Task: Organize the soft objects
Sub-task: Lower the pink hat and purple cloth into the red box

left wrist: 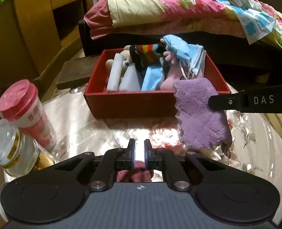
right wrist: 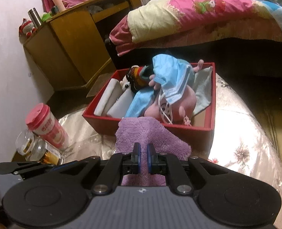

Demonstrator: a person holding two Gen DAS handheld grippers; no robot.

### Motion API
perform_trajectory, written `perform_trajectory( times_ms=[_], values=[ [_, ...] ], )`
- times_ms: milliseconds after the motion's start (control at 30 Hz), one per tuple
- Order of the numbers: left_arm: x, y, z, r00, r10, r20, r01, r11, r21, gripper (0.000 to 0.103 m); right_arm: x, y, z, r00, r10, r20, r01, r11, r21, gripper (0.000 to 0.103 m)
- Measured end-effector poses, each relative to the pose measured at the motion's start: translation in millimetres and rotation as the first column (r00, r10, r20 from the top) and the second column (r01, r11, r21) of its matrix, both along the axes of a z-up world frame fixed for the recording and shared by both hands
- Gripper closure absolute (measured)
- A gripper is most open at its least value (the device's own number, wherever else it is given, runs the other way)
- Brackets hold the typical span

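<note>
Purple towel (right wrist: 141,133) hangs pinched in the right tongs (right wrist: 143,152), lifted off the shiny tablecloth (left wrist: 83,118) and just short of the red box (left wrist: 133,103), which sits straight ahead of both tongs. The left tongs (left wrist: 139,152) are pressed nearly together on a pink cloth (left wrist: 135,173) bunched between their jaws. Carrying looks like the step in hand; next, I judge, the towel needs lifting over the near wall and dropping into the gap beyond it. Counted: one box, one purple towel, two blue masks inside, one striped sock, one pink plush, one white plush. Off to the left of the tongs stand one pink-lidded cup (left wrist: 24,110) and one glass jar (left wrist: 9,148).
</note>
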State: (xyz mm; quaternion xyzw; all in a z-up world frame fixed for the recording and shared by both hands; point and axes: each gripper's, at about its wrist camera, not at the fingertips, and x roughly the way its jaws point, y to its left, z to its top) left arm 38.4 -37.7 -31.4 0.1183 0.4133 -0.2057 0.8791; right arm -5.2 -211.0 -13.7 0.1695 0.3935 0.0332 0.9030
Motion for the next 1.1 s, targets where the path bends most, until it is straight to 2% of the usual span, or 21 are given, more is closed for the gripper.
perform_trajectory(
  times_ms=[133, 233, 333, 400, 433, 467, 500, 533, 567, 733, 867, 1000, 1100],
  values=[
    [2, 0, 1, 1.000, -0.002, 0.004, 0.002, 1.000, -0.003, 0.098, 2, -2, 2, 1.000, -0.008, 0.008, 0.008, 1.000, 0.003, 0.103],
    [7, 2, -6, 1.000, 0.001, -0.027, -0.001, 1.000, 0.004, 0.085, 3, -3, 2, 1.000, -0.011, 0.007, 0.011, 1.000, 0.006, 0.103],
    [18, 3, -24, 0.993, 0.013, -0.119, -0.012, 1.000, 0.008, 0.081, 3, -3, 0, 1.000, -0.012, -0.002, 0.012, 1.000, 0.008, 0.103],
    [26, 2, -37, 0.986, 0.030, -0.166, -0.030, 1.000, 0.002, 0.058, 4, -4, -1, 1.000, -0.011, -0.010, 0.011, 1.000, 0.016, 0.103],
    [30, 0, -43, 0.985, 0.041, -0.170, -0.040, 0.999, 0.011, 0.043, 3, -5, -2, 1.000, -0.014, -0.014, 0.014, 1.000, 0.023, 0.103],
    [32, -2, -48, 0.984, 0.051, -0.168, -0.047, 0.999, 0.028, 0.042, 3, -6, -2, 1.000, -0.016, -0.017, 0.016, 0.999, 0.029, 0.103],
    [34, -5, -53, 0.984, 0.049, -0.173, -0.042, 0.998, 0.041, 0.045, 3, -7, -2, 1.000, -0.017, -0.018, 0.017, 0.999, 0.030, 0.103],
    [35, -7, -57, 0.982, 0.051, -0.180, -0.042, 0.998, 0.053, 0.055, 3, -7, -2, 1.000, -0.018, -0.017, 0.019, 0.999, 0.027, 0.103],
    [36, -8, -61, 0.981, 0.061, -0.182, -0.049, 0.996, 0.068, 0.060, 2, -8, -1, 1.000, -0.019, -0.017, 0.019, 0.999, 0.026, 0.103],
    [30, -6, -56, 0.987, 0.057, -0.152, -0.043, 0.994, 0.096, 0.075, 2, -9, -1, 1.000, -0.015, -0.019, 0.016, 0.999, 0.037, 0.103],
    [18, -9, -33, 0.998, 0.024, -0.054, -0.019, 0.995, 0.099, 0.077, 0, -9, 4, 1.000, -0.023, 0.007, 0.023, 0.999, 0.044, 0.103],
    [16, -12, -2, 1.000, 0.002, 0.015, -0.002, 1.000, 0.031, 0.077, 3, -10, 16, 0.998, -0.038, 0.054, 0.036, 0.999, 0.038, 0.103],
    [22, -17, 12, 0.998, 0.001, 0.058, -0.002, 1.000, 0.020, 0.077, 10, -13, 26, 0.995, -0.053, 0.083, 0.050, 0.998, 0.041, 0.103]
  ],
)
